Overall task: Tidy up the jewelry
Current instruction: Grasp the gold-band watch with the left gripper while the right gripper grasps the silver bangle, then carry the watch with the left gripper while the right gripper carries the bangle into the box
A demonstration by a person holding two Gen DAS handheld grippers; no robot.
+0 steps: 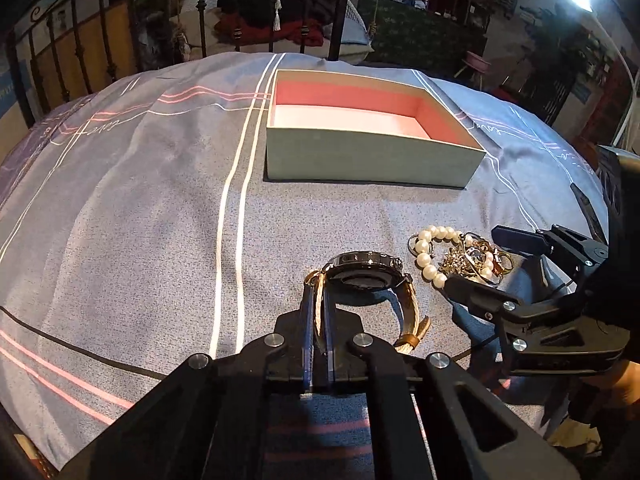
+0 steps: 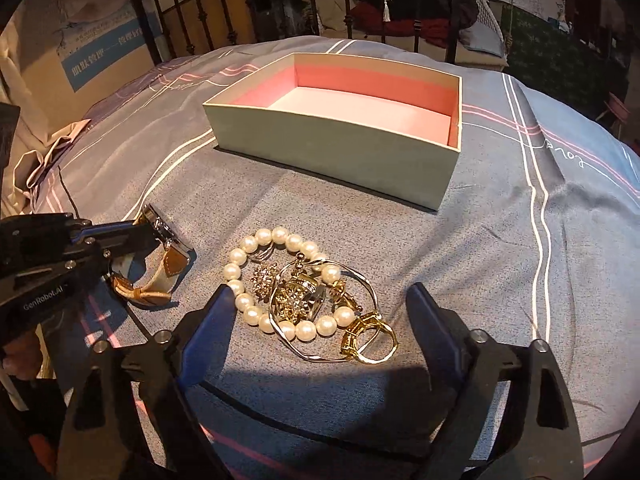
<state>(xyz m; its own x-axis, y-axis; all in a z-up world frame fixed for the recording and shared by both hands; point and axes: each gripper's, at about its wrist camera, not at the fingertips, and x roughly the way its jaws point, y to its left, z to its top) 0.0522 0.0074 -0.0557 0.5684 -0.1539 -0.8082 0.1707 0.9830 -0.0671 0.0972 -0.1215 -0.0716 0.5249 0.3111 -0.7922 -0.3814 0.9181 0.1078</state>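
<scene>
Nearest to us, our left gripper (image 1: pixel 318 300) has its fingers (image 1: pixel 307 320) closed on the strap of the watch (image 1: pixel 366 274), whose dark case lies tilted on the bed (image 1: pixel 140 208) just past the fingertips. From the right wrist view the same gripper (image 2: pixel 132 236) reaches in from 9 o'clock, low and nearly level with the cover. Bare bedcover stretches to 9 and 10 o'clock of the watch, crossed by white stripes.

Our right gripper (image 2: pixel 316 312) stands with fingers (image 2: pixel 218 316) spread wide, one on each side of the jewelry pile, not touching it. Between them lie the pearl bracelet (image 2: pixel 256 276), a thin silver bangle (image 2: pixel 372 292) looped across it, a gold ring (image 2: pixel 366 338) at 5 o'clock of the pile, and a tangle of gold pieces (image 2: pixel 296 292) in the middle; we cannot tell them apart. In the left view the pile sits at 2 o'clock of the watch, near it but apart.

Beyond, at 12 o'clock, an open stretch of cover leads to the box (image 2: pixel 332 152), pale outside, pink inside, with upright walls. Behind the bed's far edge rise dark metal bars (image 2: pixel 452 8).
</scene>
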